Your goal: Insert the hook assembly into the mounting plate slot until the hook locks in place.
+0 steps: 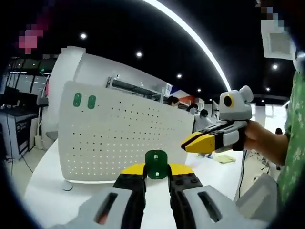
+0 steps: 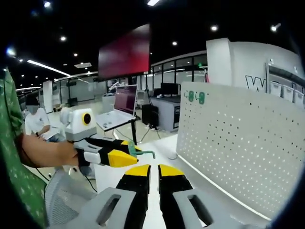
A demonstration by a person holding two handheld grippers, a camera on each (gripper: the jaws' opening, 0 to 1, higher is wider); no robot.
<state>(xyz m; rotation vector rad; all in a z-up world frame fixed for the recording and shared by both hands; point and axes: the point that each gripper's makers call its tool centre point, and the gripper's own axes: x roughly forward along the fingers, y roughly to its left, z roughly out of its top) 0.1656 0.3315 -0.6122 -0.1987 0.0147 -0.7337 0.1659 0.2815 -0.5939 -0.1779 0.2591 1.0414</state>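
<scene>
Left hand-held gripper (image 1: pixel 156 177): jaws closed on the green hook (image 1: pixel 156 164), pinching it at the tips w/ the rounded base facing the camera. In the right gripper view the same hook (image 2: pixel 141 152) sticks out from those yellow tips, thin curved arm pointing away, so the grip is on the base/plate end, arm left free.

Right hand-held gripper (image 2: pixel 153 177): jaws drawn nearly together, narrow gap, nothing between them. In the left gripper view it hangs in the air at right (image 1: pixel 198 142), held by a hand (image 1: pixel 259 138).

Beyond: white perforated mounting plate (image 1: pixel 124 136) standing upright on the white bench (image 1: pixel 52 191); two green hooks already seated (image 1: pixel 84 100) near its top corner. The held hook is in front of the plate, not touching it.

Handling, as judged: hook looks like small moulded plastic, so light, stiff, smooth and prob. slippery in a tip pinch; could twist when pressed into a slot. Thin arm looks like the weak part; keep the grip on the base. Plate looks thin and free-standing, may tip or slide under push, so the right hand-held gripper could brace its edge.
</scene>
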